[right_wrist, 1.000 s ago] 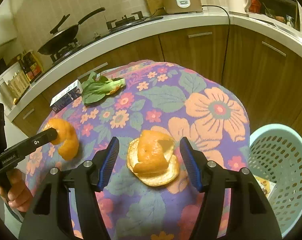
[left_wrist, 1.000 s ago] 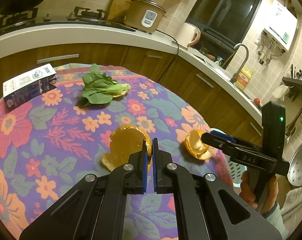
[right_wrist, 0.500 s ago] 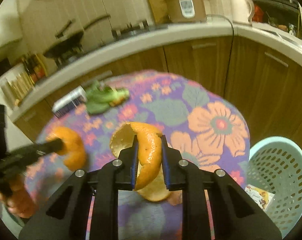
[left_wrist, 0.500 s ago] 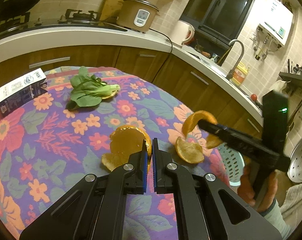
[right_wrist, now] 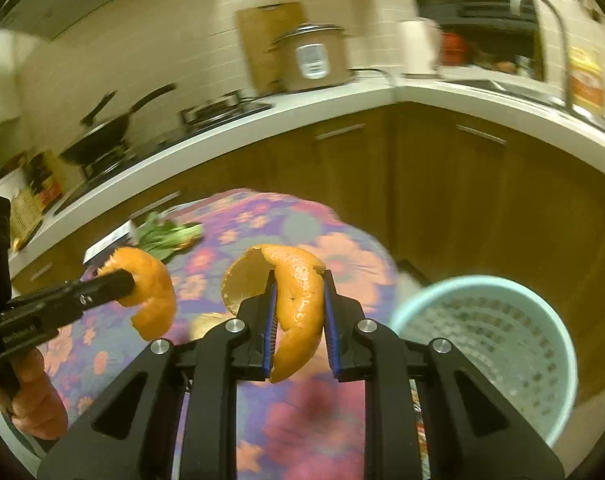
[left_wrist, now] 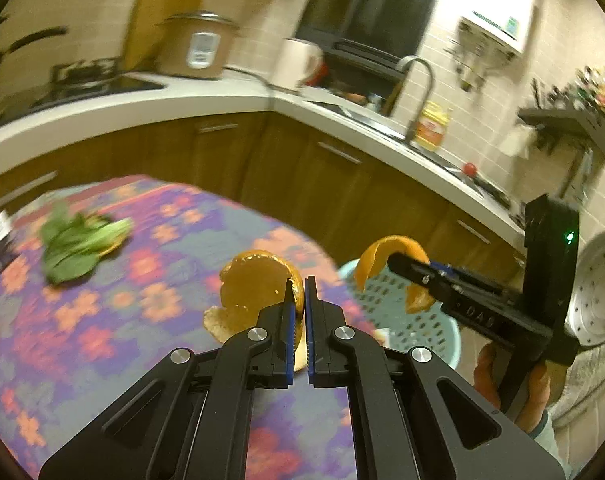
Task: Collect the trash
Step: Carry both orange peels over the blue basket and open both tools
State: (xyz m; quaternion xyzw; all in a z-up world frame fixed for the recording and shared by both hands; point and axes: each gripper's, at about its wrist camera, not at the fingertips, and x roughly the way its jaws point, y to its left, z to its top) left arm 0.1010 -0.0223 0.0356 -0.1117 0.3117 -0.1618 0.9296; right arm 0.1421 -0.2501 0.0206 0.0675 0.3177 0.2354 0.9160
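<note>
Left gripper [left_wrist: 299, 286] jaws clamped on orange peel [left_wrist: 258, 280], held above floral bench [left_wrist: 102, 312]. Right gripper [right_wrist: 299, 280] jaws clamped on second orange peel [right_wrist: 298, 304], held beside pale-blue basket [right_wrist: 558, 344]. Bok choy [left_wrist: 78, 240] seen lying on bench, well apart.

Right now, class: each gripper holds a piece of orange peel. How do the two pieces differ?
The left gripper pinches its orange peel by a thin edge, jaws almost touching; the right gripper clamps its peel across a thicker fold, jaws wider apart. The left peel shows mostly pale pith; the right shows glossy rind. Both are curled orange peel, lifted off the table.
</note>
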